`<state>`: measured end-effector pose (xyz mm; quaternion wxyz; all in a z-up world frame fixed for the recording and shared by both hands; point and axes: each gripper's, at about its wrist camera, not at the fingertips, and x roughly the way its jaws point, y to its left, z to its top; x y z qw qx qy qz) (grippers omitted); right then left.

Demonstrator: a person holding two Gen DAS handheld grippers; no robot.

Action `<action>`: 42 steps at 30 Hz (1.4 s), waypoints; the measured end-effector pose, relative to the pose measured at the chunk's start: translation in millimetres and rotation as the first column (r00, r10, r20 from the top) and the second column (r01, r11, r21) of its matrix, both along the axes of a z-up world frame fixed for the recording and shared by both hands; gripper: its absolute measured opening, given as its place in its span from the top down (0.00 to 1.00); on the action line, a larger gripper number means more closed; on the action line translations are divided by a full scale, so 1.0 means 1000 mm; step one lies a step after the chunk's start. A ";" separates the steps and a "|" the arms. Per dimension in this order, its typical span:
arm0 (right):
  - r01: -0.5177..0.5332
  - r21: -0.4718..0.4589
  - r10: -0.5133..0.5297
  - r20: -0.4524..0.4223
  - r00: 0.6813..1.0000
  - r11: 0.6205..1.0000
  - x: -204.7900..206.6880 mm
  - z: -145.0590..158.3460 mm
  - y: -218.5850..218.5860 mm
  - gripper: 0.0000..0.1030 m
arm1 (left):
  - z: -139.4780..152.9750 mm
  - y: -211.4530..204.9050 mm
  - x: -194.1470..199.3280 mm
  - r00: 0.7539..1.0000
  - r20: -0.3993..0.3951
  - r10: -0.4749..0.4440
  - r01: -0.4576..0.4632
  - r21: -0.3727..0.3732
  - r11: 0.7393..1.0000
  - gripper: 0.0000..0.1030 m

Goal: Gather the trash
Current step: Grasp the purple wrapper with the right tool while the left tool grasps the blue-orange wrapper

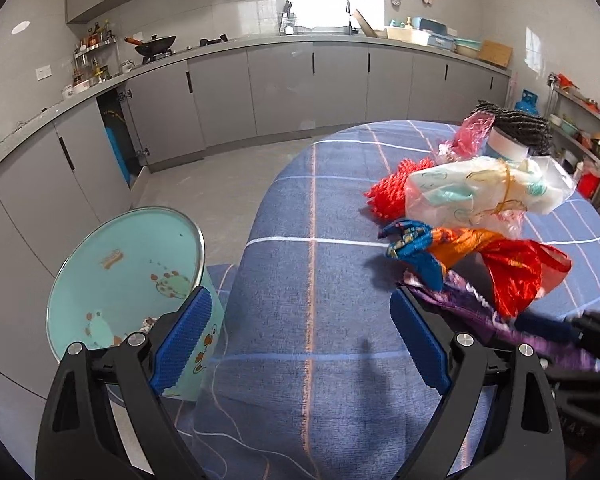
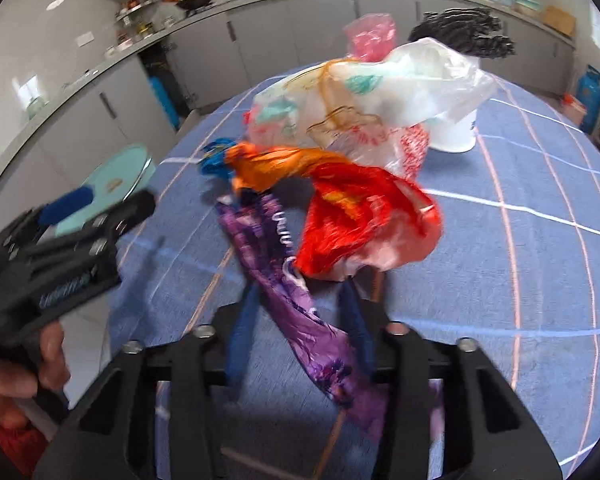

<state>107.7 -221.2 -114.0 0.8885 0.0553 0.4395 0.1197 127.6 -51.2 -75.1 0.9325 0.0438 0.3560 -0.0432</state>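
The left wrist view alone shows the mint-green bin [image 1: 124,280] in full, at lower left, standing off the table just beside the hanging edge of the blue checked tablecloth [image 1: 312,280]; its mouth gapes toward the camera with a few scraps at the bottom. In the right wrist view only a sliver of that bin [image 2: 116,180] shows at middle left, behind the left gripper [image 2: 80,204] and the fingers [image 2: 52,348] wrapped round its handle. The left gripper [image 1: 300,336] stands spread wide with only bare cloth between its blue pads. The right gripper [image 2: 296,320], blurred, has a purple wrapper [image 2: 300,308] running between its narrowed fingers; whether the pads press it I cannot tell. That wrapper is long, crinkled and glossy, with white lettering, lying at lower centre just beneath a red-and-orange plastic bag [image 2: 360,228]. Behind that sits a translucent printed bag [image 2: 380,96]. Bare cloth lies open left of the heap, up to the table's edge.
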 end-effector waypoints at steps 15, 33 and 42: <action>-0.140 0.073 0.132 0.096 0.987 0.987 -0.062 0.040 -0.024 0.79 | 0.016 -0.030 -0.005 0.994 0.025 -0.102 0.103 -0.009 0.995 0.14; -0.033 0.074 0.024 0.117 0.993 0.997 -0.098 0.059 -0.077 0.80 | 0.011 -0.057 -0.006 0.968 -0.012 -0.252 0.250 -0.085 0.964 0.28; 0.223 0.081 -0.229 0.073 0.971 0.972 -0.085 0.038 -0.114 0.80 | -0.021 -0.105 0.014 0.924 -0.115 -0.364 0.363 -0.030 0.931 0.33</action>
